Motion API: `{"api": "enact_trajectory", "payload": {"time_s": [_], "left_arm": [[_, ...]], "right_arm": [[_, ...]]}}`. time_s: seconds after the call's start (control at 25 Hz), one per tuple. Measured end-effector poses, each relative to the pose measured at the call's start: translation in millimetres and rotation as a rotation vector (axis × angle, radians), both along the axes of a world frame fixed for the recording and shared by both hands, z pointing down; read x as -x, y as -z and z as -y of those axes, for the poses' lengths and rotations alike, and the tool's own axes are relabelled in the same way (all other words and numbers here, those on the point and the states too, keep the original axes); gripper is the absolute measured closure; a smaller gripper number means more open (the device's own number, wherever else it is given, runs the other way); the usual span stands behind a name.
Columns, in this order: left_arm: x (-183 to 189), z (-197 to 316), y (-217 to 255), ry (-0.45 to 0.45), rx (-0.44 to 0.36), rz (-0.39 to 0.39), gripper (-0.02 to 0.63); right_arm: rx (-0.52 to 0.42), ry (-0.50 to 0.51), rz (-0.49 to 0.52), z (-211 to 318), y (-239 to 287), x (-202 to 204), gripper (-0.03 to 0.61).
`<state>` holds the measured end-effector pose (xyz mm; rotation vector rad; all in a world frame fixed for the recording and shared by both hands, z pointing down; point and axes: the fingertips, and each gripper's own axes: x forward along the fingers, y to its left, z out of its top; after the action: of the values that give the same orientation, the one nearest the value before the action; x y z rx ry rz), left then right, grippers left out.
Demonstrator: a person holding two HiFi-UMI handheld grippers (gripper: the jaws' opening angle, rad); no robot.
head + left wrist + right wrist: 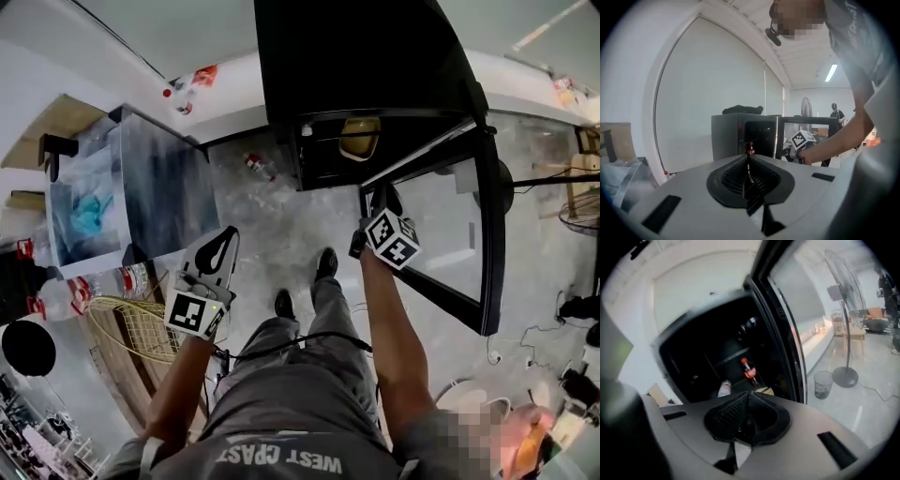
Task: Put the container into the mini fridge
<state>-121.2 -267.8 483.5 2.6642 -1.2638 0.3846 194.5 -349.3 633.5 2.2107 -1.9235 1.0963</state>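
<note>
Head view: right claw [379,200] closed, empty, arm outstretched beside mini fridge door [491,244]; left claw [225,240] closed too.

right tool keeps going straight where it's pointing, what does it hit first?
Probably the red-labelled bottle inside the open mini fridge: the right tool, shut and empty, points into the cavity roughly at it. Depth is unclear, so treat this as a best guess.

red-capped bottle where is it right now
In the right gripper view the red-capped bottle sits inside the open mini fridge, right of a pale bottle and left of the door.
</note>
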Motion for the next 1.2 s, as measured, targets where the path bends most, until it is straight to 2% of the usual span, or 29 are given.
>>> {"api": "enact_trajectory", "payload": {"time_s": [0.12,0.28,0.6,0.72,0.88,1.2], "left_arm": [[5.2,-6.8,26.0,-0.008,-0.053,-0.024,0.595],[10.7,-18.6,60.8,-0.022,-0.098,-0.070,0.595],[21.6,-48.4,117.0,-0.086,-0.145,-0.110,0.597],[25.0,-64.6,133.9,-0.106,-0.165,-0.117,0.597],[26.6,-80.2,153.1,-0.124,-0.197,-0.133,0.597],[22.5,-104.3,173.2,-0.161,-0.241,-0.149,0.597]], "right_arm": [[-0.098,0.075,-0.026,-24.3,66.0,12.0,0.545],[-0.235,0.191,-0.112,-58.3,155.0,33.8,0.549],[-0.474,0.343,-0.242,-136.7,299.7,76.5,0.552],[-0.501,0.402,-0.299,-164.4,333.7,87.7,0.552],[-0.553,0.414,-0.335,-196.4,370.3,94.6,0.552],[-0.556,0.401,-0.327,-237.9,382.2,96.0,0.552]]}}
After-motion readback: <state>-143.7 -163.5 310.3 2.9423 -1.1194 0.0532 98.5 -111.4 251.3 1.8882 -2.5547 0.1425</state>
